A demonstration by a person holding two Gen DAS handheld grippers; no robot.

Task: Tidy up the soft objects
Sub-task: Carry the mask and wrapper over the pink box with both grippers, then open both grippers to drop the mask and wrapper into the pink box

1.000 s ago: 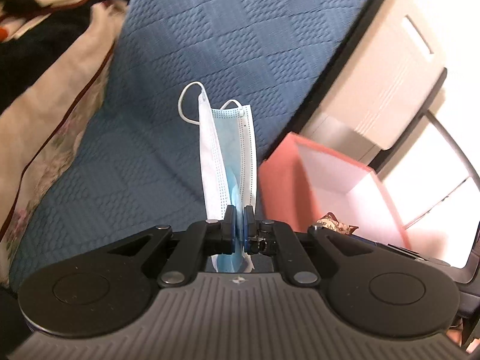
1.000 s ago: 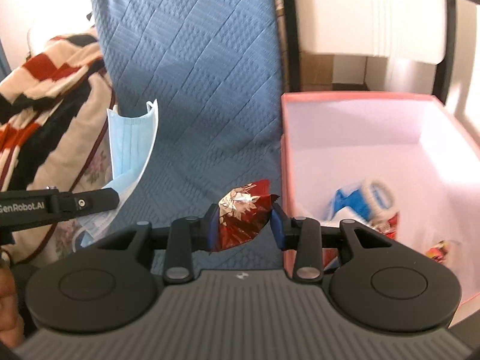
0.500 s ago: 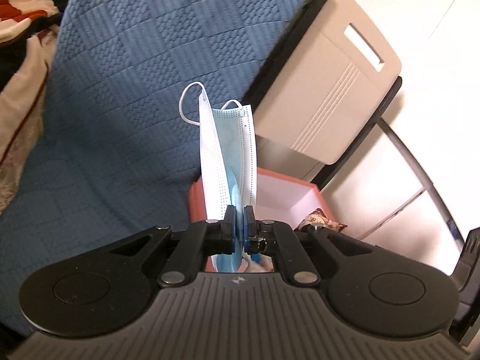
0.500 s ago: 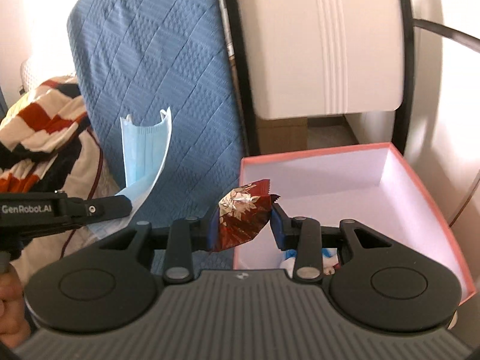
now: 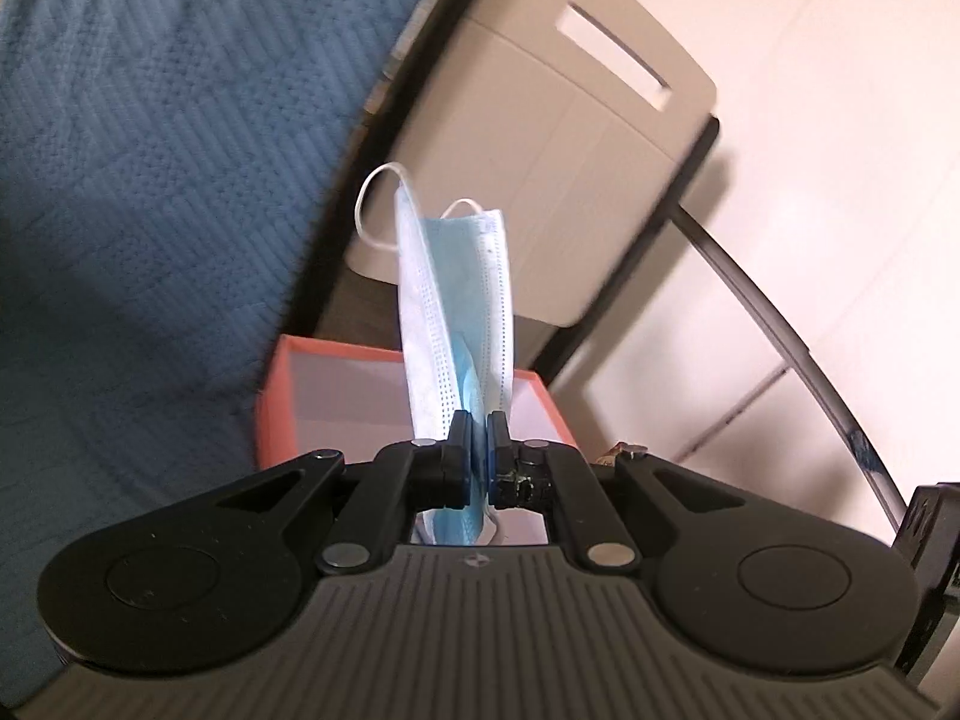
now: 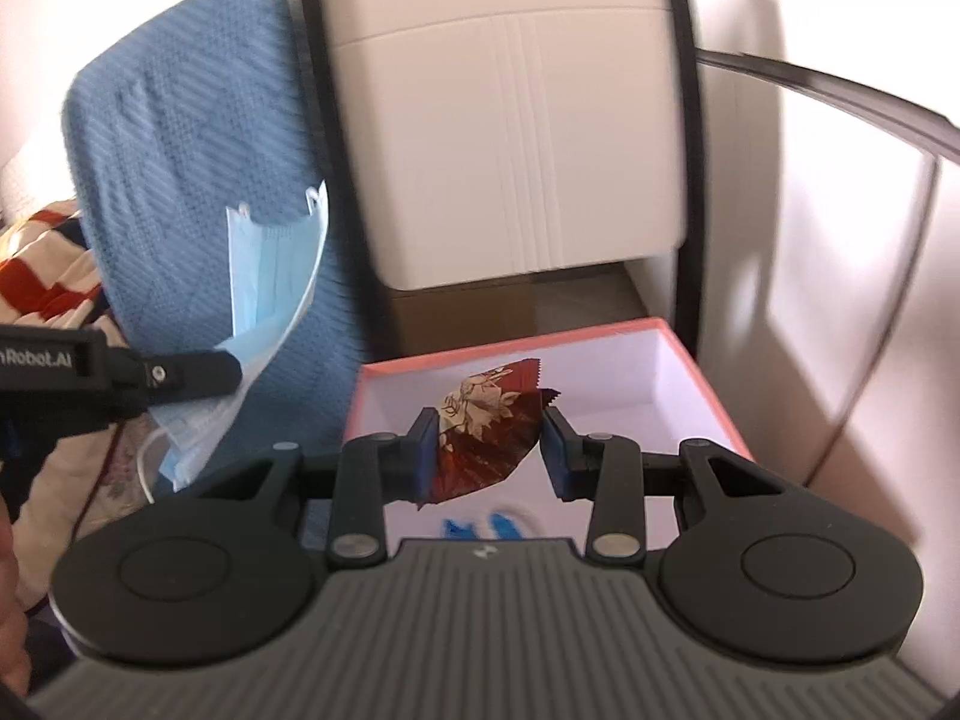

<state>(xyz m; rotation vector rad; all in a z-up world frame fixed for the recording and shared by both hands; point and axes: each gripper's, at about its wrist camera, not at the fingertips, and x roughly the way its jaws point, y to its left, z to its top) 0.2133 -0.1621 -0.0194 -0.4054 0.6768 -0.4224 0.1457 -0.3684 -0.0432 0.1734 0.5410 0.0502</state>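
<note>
Blue quilted cushion (image 6: 180, 180) | left hand-held gripper (image 5: 478, 456) "Robot.AI" pinching mask (image 5: 456, 300) | right (image 6: 487, 450) clamping wrapper (image 6: 486, 432)

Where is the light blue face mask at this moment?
The light blue face mask is pinched in the left gripper, sticking up above the pink box; in the right wrist view it is left of that box.

Black hand-held gripper (image 6: 487, 450), blue pads (image 6: 425, 450)

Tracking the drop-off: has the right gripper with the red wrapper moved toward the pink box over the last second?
Yes. The right gripper and its red wrapper have shifted right, from over the blue cushion to above the pink box.
</note>
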